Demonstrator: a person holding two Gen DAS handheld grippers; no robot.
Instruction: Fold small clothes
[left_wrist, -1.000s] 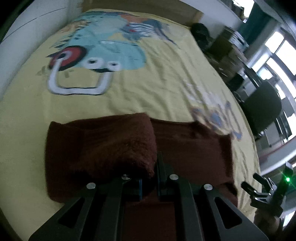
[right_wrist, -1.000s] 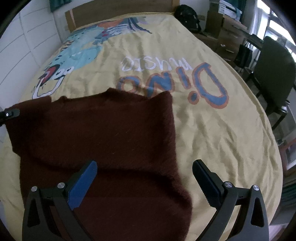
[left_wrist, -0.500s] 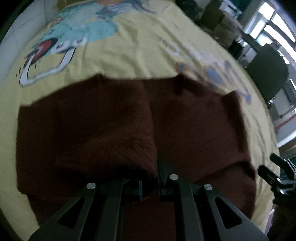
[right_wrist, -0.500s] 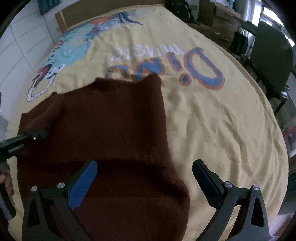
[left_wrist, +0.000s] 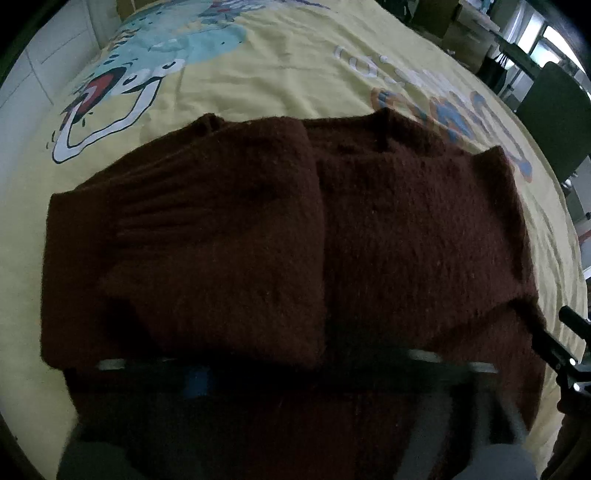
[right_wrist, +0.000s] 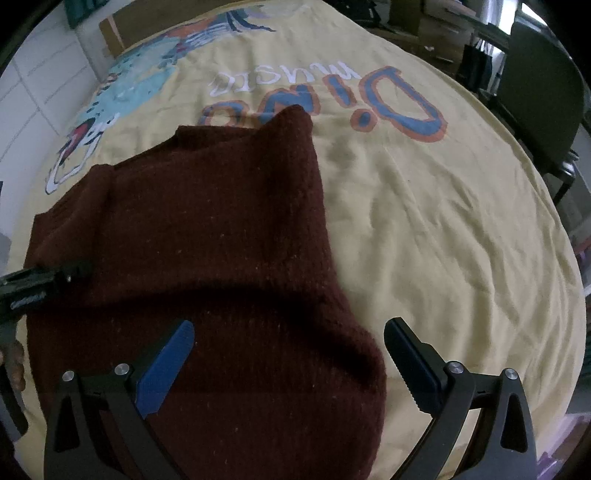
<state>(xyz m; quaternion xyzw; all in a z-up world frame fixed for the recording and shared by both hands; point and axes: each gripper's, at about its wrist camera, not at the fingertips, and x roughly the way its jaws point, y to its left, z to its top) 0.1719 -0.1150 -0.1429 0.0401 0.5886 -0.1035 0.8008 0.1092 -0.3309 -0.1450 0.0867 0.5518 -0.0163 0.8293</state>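
- My right claw (right_wrist: 288, 363) is spread wide, hovering over the near right corner of the dark red knit sweater (right_wrist: 207, 258), gripping nothing.
- My left claw (right_wrist: 44, 278) reaches in over the sweater's left edge; its own view is motion-blurred, so I cannot tell whether it pinches the knit.
- The sweater (left_wrist: 295, 236) lies on the yellow dinosaur-print bedspread (right_wrist: 443, 206), left part folded over the middle.
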